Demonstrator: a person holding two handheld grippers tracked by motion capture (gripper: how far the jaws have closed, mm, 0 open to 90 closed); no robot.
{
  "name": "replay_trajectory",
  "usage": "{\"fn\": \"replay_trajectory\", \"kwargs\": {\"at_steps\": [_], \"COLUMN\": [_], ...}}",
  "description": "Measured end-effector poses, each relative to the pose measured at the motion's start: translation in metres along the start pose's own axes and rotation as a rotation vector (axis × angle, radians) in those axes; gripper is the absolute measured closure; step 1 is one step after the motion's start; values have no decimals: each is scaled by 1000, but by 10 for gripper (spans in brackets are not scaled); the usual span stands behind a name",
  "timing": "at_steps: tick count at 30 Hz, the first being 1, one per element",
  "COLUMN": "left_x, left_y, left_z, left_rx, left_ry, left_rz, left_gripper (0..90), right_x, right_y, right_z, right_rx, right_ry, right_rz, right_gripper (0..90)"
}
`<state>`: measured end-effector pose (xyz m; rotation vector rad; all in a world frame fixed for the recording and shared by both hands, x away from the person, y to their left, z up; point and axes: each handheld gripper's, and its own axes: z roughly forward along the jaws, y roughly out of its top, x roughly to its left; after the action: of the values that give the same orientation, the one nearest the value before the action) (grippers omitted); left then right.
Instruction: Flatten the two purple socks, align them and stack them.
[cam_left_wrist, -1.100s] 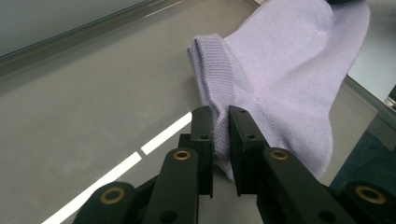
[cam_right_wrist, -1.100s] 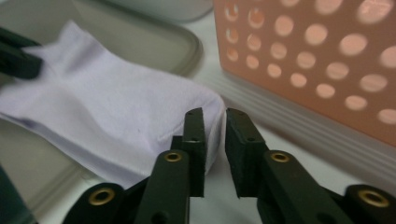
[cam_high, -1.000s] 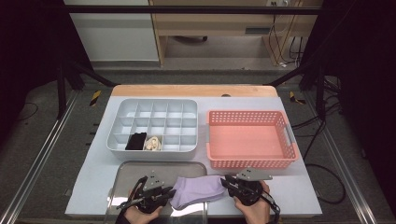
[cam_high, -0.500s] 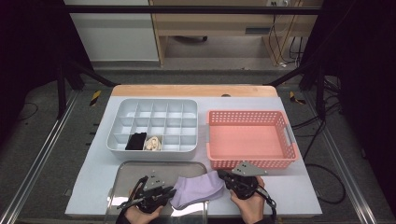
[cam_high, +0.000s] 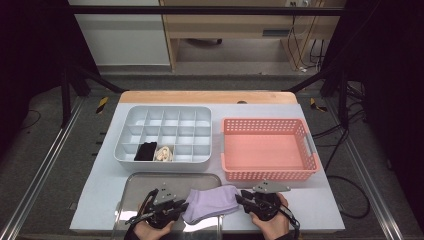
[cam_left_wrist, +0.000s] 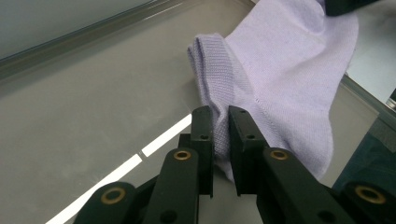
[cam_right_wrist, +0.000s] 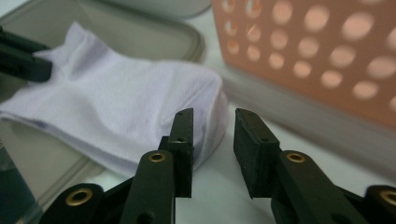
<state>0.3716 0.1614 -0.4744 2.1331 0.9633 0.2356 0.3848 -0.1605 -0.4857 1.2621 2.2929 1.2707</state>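
A lavender sock lies across the right rim of a metal tray at the table's front edge. My left gripper is shut on the sock's left end. In the left gripper view, the knit fabric is pinched between the jaws of that gripper. My right gripper is open at the sock's right end. In the right gripper view, the sock's rounded end reaches just into the gap of the open gripper. The left gripper's jaws show at the sock's far end.
A grey divided organizer stands behind the tray, with a black item and a cream item in two front compartments. A pink perforated basket sits right of it, close behind my right gripper.
The right gripper has shifted slightly left, closer to the sock's right end. The left gripper keeps its hold and has barely moved.
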Motion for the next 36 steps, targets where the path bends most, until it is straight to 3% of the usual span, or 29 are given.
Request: {"fn": "replay_trajectory", "kwargs": {"at_steps": [2,7,10,14,17,19,22,28,31,36], "left_x": [0,0,0,-1,-4,-8,-10,-8,-7,-7], "left_y": [0,-1,-1,0,1,3,3,3,4,13], "left_z": [0,0,0,-1,0,4,6,4,-2,-15], "left_rx": [0,-2,-2,-16,-39,-26,-22,-31,-60,-130], "left_ry": [1,1,3,1,-3,12,23,22,21,17], "left_rz": [0,-6,-7,-8,0,18,26,13,9,20], "left_gripper": [803,800,804,818,821,821,819,767,707,639], "right_x": [1,12,14,10,4,2,3,1,-1,-8], "right_y": [-2,-7,-8,-6,-3,-3,-5,-4,-1,1], "right_z": [2,6,4,-1,-8,-8,-4,-6,-11,-19], "right_rx": [19,4,11,26,6,18,34,10,-32,-80], "right_ry": [8,0,19,32,1,-44,-59,-26,-22,-21], "right_rz": [11,-36,-10,7,3,-7,-17,12,5,17], "right_gripper": [674,751,844,868,870,870,866,769,695,666]}}
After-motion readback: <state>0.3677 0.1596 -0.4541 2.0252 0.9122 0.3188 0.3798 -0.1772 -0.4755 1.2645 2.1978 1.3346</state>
